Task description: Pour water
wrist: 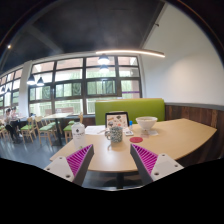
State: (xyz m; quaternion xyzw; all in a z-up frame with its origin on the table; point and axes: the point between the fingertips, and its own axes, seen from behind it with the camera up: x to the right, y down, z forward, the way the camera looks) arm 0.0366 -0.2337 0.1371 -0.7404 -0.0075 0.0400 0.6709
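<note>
The claw (112, 160) hangs with its 2 pink-padded fingers (79, 158) spread apart and nothing between them, above the near edge of a pale wooden worktop (170, 138). Beyond the fingers, near the middle of the worktop, stands a patterned cup (115, 133) in front of an upright framed sign (117, 119) whose writing is too small to read, with a white bowl (146, 124) further right. Behind them runs a green bench (130, 107) under large windows (70, 88).
</note>
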